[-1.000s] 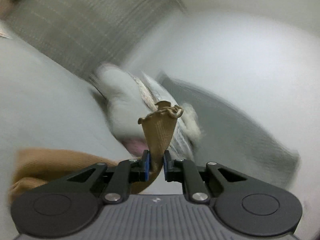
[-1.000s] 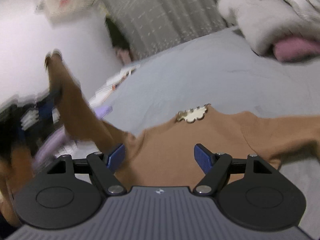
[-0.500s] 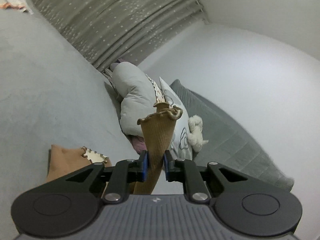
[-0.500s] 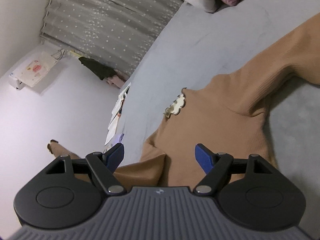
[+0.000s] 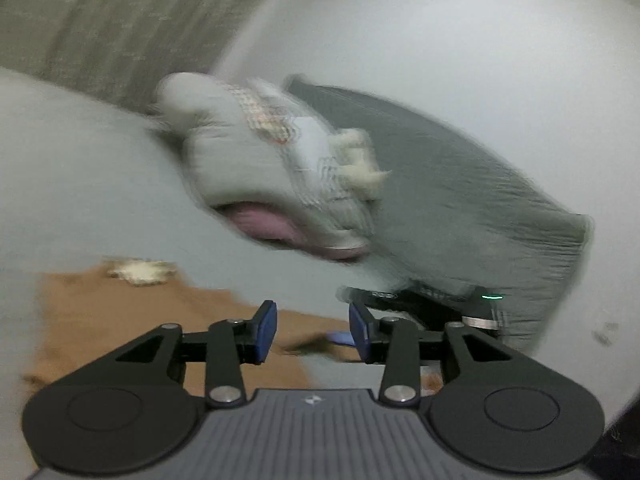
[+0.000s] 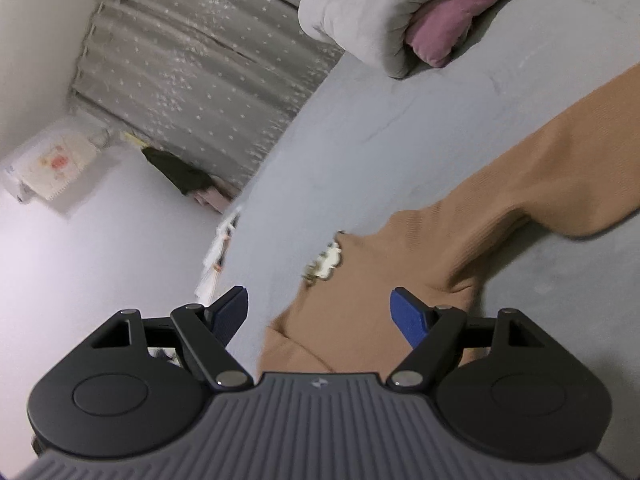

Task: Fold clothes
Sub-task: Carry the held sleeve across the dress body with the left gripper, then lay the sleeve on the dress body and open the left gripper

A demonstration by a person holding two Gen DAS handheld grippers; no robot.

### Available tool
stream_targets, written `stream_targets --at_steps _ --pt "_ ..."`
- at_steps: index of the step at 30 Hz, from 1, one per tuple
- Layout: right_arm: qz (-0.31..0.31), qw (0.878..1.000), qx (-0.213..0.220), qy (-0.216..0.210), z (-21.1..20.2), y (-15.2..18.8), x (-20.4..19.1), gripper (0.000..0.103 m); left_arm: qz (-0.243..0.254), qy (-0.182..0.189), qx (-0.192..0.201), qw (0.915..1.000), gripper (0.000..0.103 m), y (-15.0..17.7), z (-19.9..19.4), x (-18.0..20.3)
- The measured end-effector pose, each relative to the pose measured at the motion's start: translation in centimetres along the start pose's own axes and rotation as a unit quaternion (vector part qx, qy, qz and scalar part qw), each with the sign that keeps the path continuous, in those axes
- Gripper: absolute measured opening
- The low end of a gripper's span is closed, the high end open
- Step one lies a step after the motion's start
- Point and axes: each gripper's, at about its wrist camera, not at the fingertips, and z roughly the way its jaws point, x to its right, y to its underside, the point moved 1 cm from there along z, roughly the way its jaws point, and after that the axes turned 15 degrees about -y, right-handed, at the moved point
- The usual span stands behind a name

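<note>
Surface: a bed (image 6: pixel 400 120) covered in pale grey-blue sheet, filling most of the right wrist view and the left part of the left wrist view.

Room: a grey curtain (image 6: pixel 208 80) with small pale specks hangs beyond the far edge of the bed; white walls (image 6: pixel 80 240) either side. A small white wall unit (image 6: pixel 52 164) sits left of the curtain. Dark and pink clothing (image 6: pixel 188 180) lies heaped at the curtain's foot, off the bed.

Bedding: a folded grey quilt (image 6: pixel 360 12) with a pink pillow (image 6: pixel 448 32) tucked in it lies at the head of the bed. In the left wrist view, which is motion-blurred, a dark grey cushion (image 5: pixel 460 200) stands beyond the quilt, with a small cream soft toy (image 5: pixel 356 160) between them.

Item: brown sweater (image 6: pixel 420 280), ribbed knit, lying flat on the bed, well short of the quilt. Cream scalloped collar (image 6: pixel 326 264) on the side facing the curtain. One sleeve (image 6: pixel 560 160) runs long and straight away from the body towards the pillow end.

Left gripper (image 5: pixel 312 330): jaws have just been opening, now moderately apart, nothing pressed between them; sweater lies beneath.

Right gripper (image 6: pixel 320 312): jaws wide, empty, over the sweater's body beside the collar.
</note>
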Motion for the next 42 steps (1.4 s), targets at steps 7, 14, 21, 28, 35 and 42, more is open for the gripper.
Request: stream_targets --at_steps 7,14,21,28,35,42 --pt "-0.026 0.999 -0.025 0.014 1.0 0.2 -0.3 0.08 0.078 -0.2 -0.136 0.9671 0.04 2.5 5.0 -6.1" --pt "-0.042 0.997 -0.065 0.015 3.3 1.3 -0.8 0.08 0.213 -0.192 -0.133 0.9487 0.04 2.9 2.9 -6.0" --pt "-0.041 0.996 -0.075 0.013 4.7 2.1 -1.3 0.08 0.304 -0.22 -0.091 0.9223 0.04 4.1 5.1 -6.1" --pt "-0.046 0.995 -0.089 -0.006 6.1 2.6 -2.1 0.08 0.305 -0.23 -0.06 0.9223 0.018 5.1 7.6 -5.0" --pt "-0.118 0.98 -0.161 -0.006 12.8 2.9 -3.1 0.079 0.308 -0.224 -0.043 0.9238 0.012 6.2 6.7 -5.4" --pt "-0.194 0.944 -0.264 -0.026 25.7 4.2 -7.8 0.06 0.287 -0.22 -0.05 0.9311 0.012 6.3 7.4 -6.2"
